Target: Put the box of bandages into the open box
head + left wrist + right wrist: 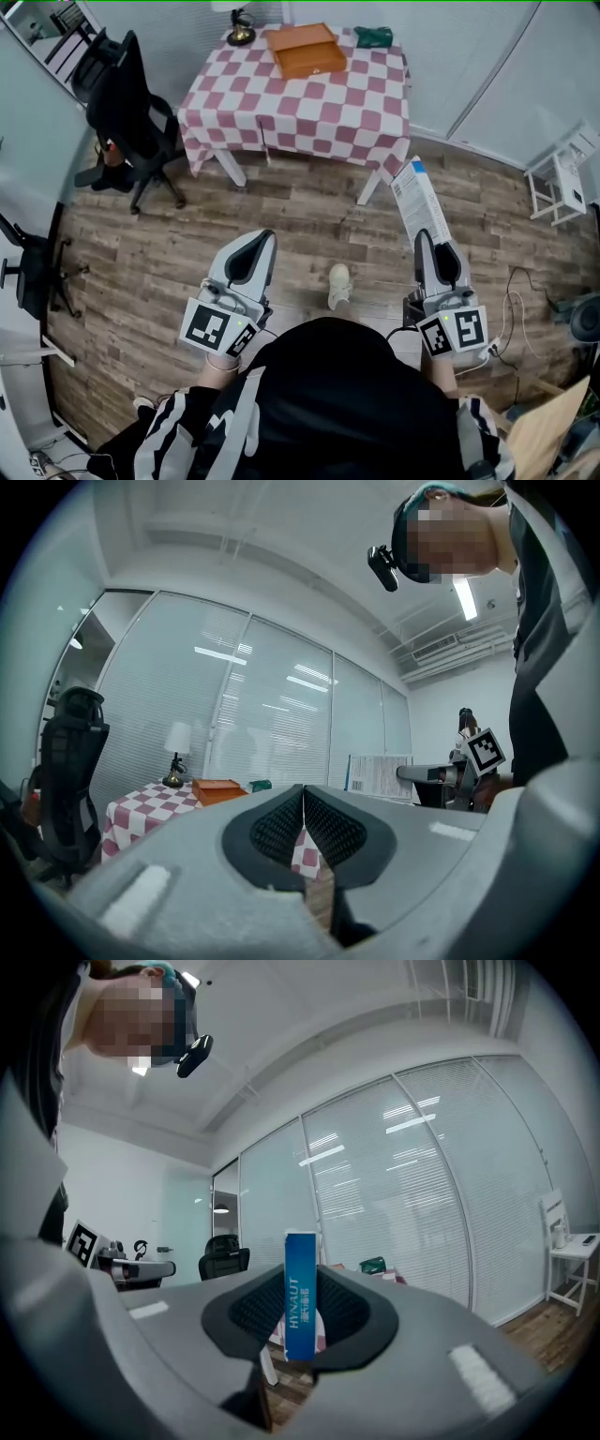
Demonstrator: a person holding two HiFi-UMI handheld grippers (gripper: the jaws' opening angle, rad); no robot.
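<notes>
My right gripper (434,246) is shut on a flat white and blue box of bandages (418,202), which sticks out ahead of the jaws, well short of the table. In the right gripper view the box of bandages (300,1295) stands edge-on between the two pads, its blue side facing the camera. My left gripper (251,253) is shut with nothing in it; its pads (304,827) meet in the left gripper view. The open orange box (306,50) lies at the far side of the checkered table (309,112), also seen as the open box (217,789) from the left gripper.
A lamp (240,30) and a green object (375,37) flank the box on the table. A black office chair (129,117) stands left of it, another chair (28,272) at the far left, a white stool (562,178) at the right. Cables (520,309) lie on the wood floor.
</notes>
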